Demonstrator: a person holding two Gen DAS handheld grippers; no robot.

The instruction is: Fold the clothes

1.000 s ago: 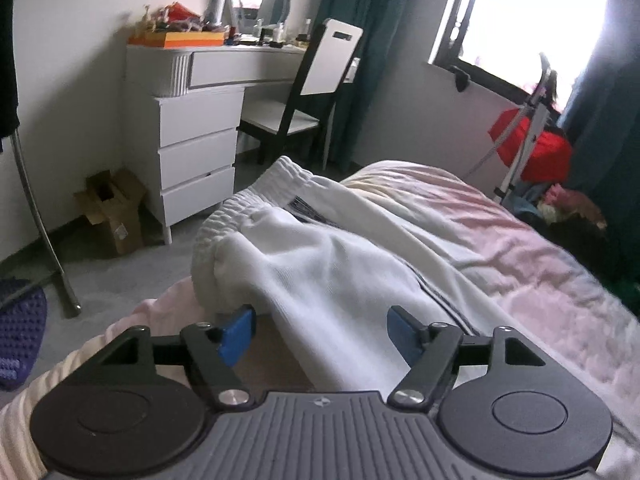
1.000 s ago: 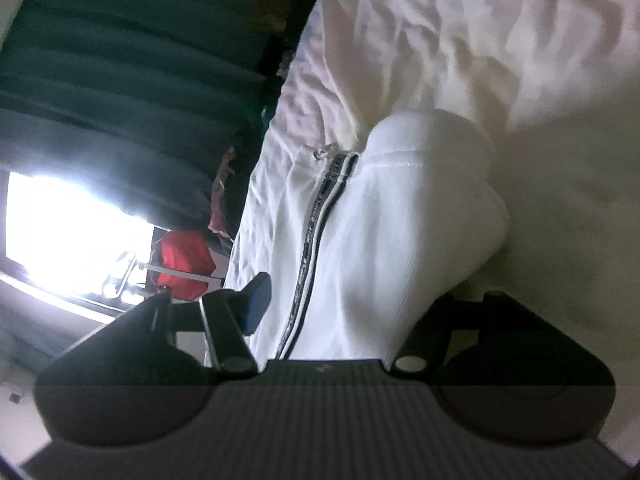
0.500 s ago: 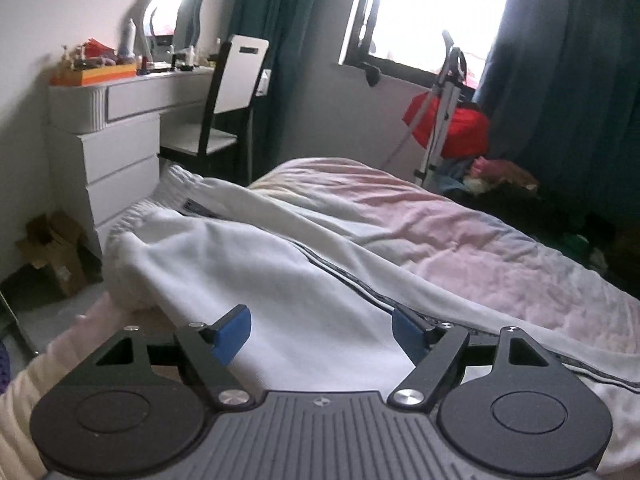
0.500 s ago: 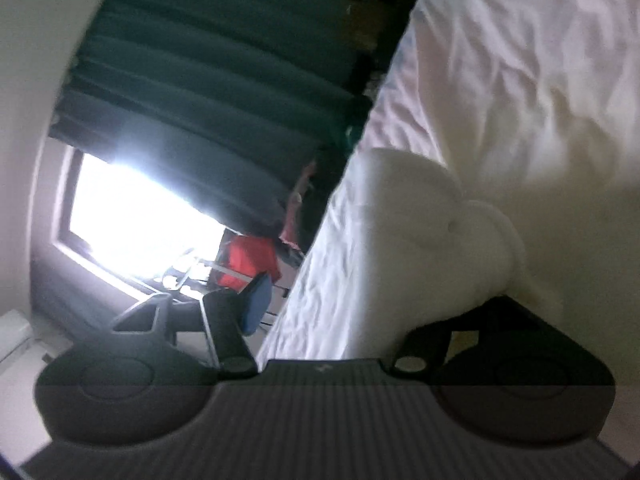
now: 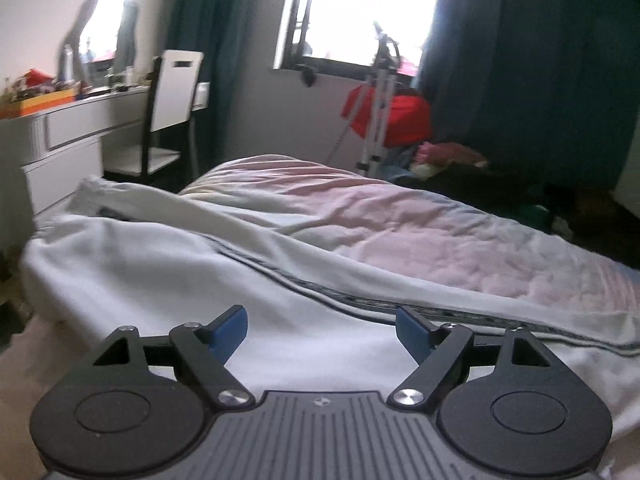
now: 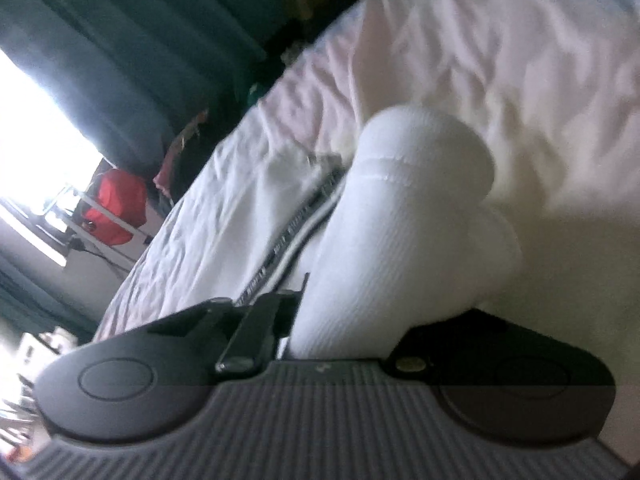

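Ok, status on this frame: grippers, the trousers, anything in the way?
Left gripper open, empty, over white trousers. Right gripper shut on trouser cuff. Trousers spread on bed. Nothing blocking.

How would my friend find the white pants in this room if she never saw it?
Look at the big bed with the pink cover under the window. The white pants lie stretched along its near edge. Unlike the pink cover, they are plain white with a dark stripe down the side, and the right gripper holds one end.

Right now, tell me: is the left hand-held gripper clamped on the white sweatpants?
No, the left hand-held gripper is open, its blue pads spread apart above the white sweatpants, gripping nothing.
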